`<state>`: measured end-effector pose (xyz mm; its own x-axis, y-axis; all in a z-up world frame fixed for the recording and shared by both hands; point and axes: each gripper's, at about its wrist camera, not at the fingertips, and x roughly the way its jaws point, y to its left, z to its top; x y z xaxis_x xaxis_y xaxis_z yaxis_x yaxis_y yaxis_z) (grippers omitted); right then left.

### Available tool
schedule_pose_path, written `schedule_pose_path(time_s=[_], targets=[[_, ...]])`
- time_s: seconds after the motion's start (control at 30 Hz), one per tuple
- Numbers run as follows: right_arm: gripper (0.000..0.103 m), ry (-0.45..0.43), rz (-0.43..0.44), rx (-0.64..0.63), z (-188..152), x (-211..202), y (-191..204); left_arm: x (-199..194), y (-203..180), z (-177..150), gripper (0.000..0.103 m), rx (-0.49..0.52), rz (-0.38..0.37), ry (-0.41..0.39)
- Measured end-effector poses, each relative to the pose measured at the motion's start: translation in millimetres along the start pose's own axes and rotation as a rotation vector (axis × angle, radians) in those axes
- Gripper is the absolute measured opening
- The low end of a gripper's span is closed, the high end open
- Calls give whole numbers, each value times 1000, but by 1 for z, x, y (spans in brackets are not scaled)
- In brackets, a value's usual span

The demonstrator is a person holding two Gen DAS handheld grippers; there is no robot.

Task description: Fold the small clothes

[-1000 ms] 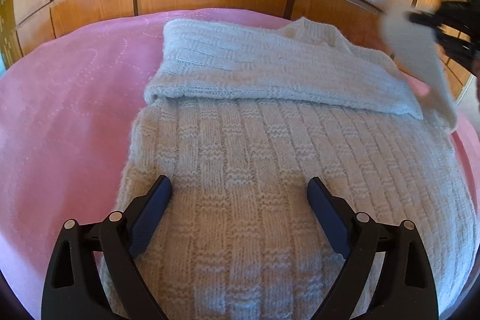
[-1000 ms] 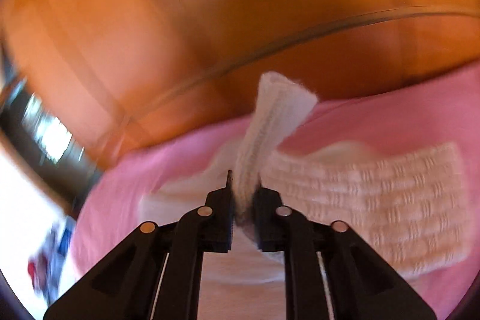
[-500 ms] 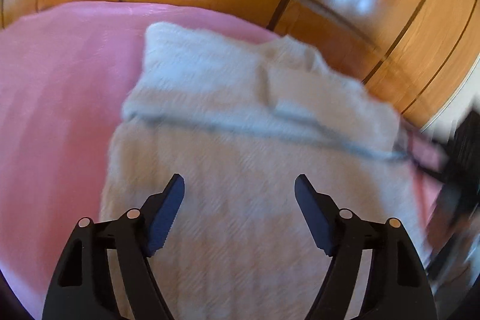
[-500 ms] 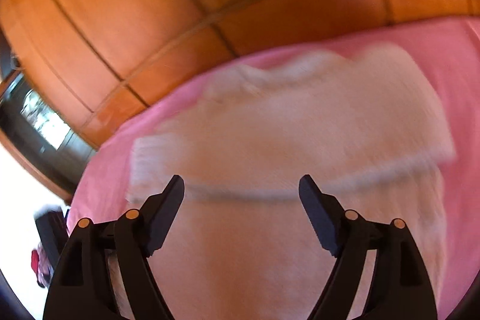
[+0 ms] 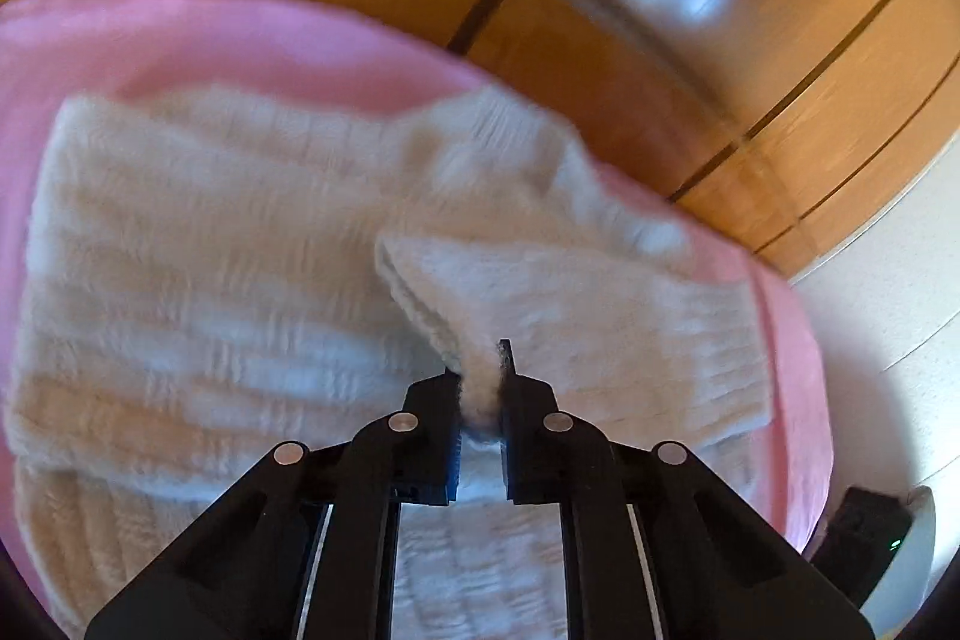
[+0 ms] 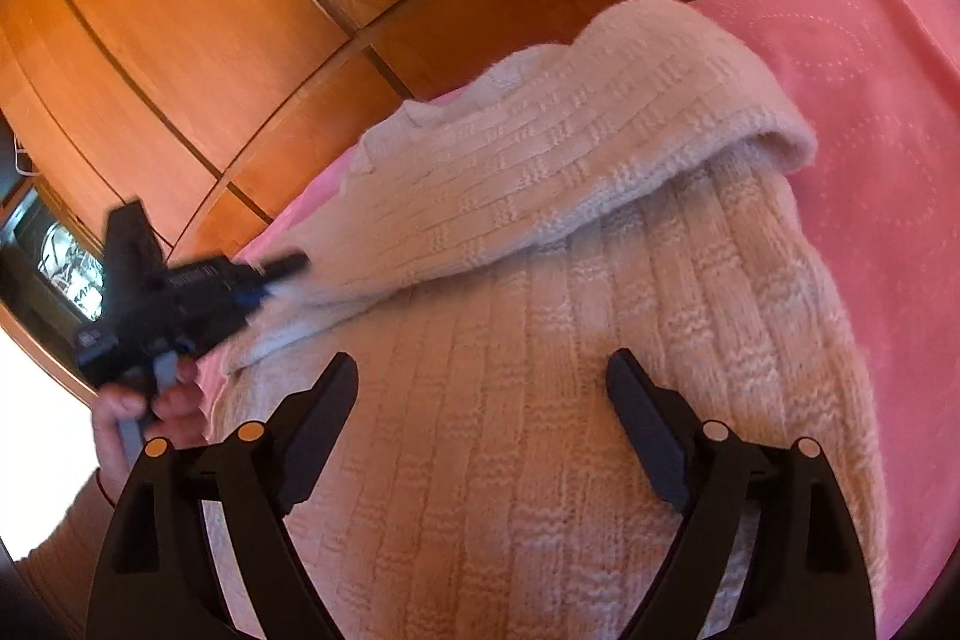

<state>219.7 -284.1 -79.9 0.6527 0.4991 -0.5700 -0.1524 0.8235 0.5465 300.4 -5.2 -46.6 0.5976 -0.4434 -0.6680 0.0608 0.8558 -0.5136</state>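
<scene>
A cream knitted sweater [image 6: 570, 370] lies on a pink bedspread [image 6: 870, 112], with its upper part and a sleeve folded across the body. My left gripper [image 5: 480, 370] is shut on the cuff of a sleeve [image 5: 540, 292] and holds it raised over the sweater [image 5: 210, 250]. It also shows in the right wrist view [image 6: 282, 274] at the sweater's left edge, held by a hand. My right gripper [image 6: 480, 388] is open and empty, just above the sweater's body.
A wooden panelled wardrobe [image 6: 240, 10] stands right behind the bed. A white wall [image 5: 888, 328] and a dark device [image 5: 864, 538] show past the bed's right edge in the left wrist view.
My right gripper let go of the sleeve, opened and moved over the sweater's body. My left gripper moved to the sweater's side and shut on a sleeve cuff.
</scene>
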Motion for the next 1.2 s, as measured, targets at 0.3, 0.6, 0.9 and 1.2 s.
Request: schedule_pose_path(time_s=[0.3, 0.6, 0.9, 1.2], targets=[[82, -59, 4, 30, 22, -28, -1, -52, 19, 10, 7, 58, 79, -112], [68, -50, -256, -49, 89, 30, 3, -12, 46, -8, 9, 74, 254, -38], [74, -13, -347, -99, 73, 64, -10, -18, 25, -22, 41, 165, 440, -98], [79, -9, -351, -126, 72, 63, -6, -57, 12, -45, 45, 214, 438, -186]])
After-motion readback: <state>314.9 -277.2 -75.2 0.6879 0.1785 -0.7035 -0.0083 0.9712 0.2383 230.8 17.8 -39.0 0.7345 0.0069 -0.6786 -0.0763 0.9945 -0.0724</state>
